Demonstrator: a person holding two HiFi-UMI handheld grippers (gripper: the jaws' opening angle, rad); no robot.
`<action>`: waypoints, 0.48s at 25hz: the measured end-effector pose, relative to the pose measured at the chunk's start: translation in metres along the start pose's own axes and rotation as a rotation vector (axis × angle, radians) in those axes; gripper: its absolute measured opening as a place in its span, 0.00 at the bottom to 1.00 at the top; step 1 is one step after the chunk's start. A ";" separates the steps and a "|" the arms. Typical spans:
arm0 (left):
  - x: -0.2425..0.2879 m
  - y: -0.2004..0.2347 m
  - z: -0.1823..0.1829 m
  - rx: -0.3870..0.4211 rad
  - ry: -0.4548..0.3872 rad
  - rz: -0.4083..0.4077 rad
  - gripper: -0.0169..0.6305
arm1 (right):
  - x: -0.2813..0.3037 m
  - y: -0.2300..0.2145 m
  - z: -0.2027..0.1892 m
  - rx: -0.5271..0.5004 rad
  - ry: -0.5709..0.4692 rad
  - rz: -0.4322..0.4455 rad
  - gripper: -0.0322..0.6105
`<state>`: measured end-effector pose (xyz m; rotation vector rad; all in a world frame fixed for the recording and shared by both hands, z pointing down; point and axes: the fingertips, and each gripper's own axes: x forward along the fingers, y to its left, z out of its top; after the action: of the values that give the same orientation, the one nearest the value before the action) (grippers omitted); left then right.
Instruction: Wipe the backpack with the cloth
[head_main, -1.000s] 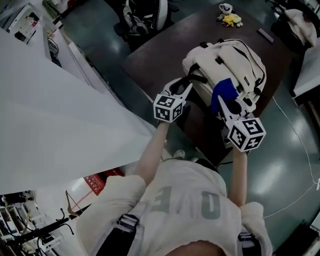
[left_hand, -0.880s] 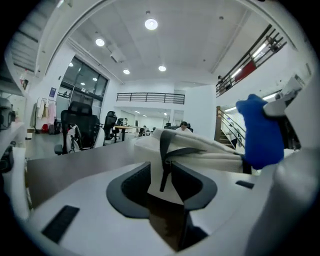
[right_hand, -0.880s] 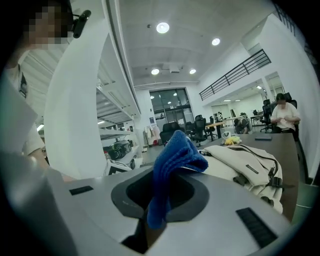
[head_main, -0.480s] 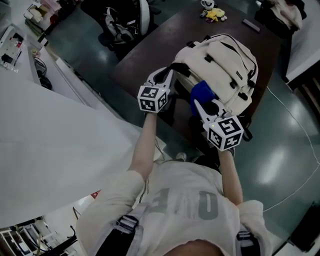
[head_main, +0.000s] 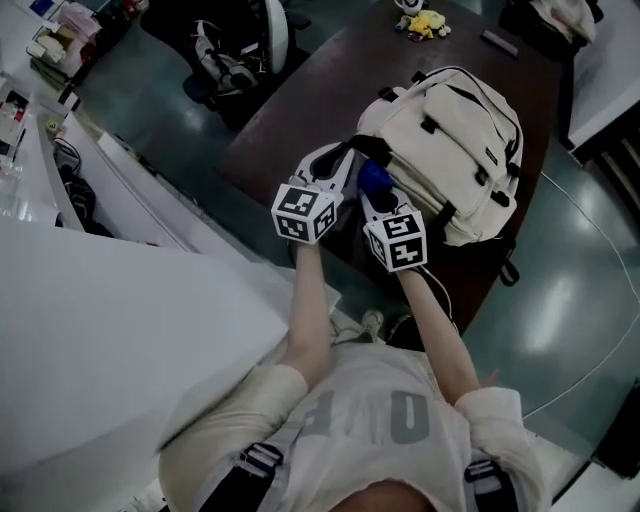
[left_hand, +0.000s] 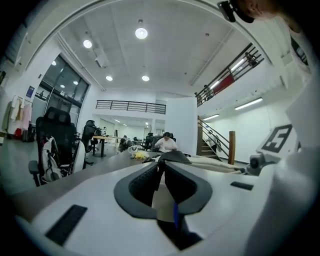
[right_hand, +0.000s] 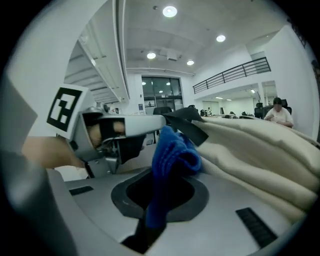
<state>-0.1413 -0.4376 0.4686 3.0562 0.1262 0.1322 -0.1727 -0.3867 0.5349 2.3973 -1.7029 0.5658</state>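
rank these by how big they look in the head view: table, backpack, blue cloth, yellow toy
1. table
2. backpack
3. blue cloth and yellow toy: about alike. The cloth is partly hidden and the toy lies farther off, so I won't rank them.

backpack: cream fabric backpack (head_main: 455, 150), black straps, flat on dark surface (head_main: 300, 110)
cloth: bunched blue cloth (head_main: 373, 178), in right gripper (head_main: 368, 195) jaws, touching backpack
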 end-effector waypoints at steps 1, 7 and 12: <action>-0.001 0.001 0.000 0.001 0.005 -0.003 0.09 | 0.007 -0.002 -0.001 0.014 0.004 -0.005 0.11; -0.001 -0.003 0.001 -0.014 0.015 -0.021 0.09 | 0.049 -0.003 0.002 0.103 -0.016 0.000 0.11; -0.007 -0.002 -0.001 -0.015 0.024 -0.010 0.09 | 0.055 -0.002 0.004 0.172 -0.017 -0.031 0.11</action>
<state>-0.1485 -0.4361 0.4683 3.0395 0.1415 0.1689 -0.1540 -0.4355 0.5531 2.5462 -1.6843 0.7165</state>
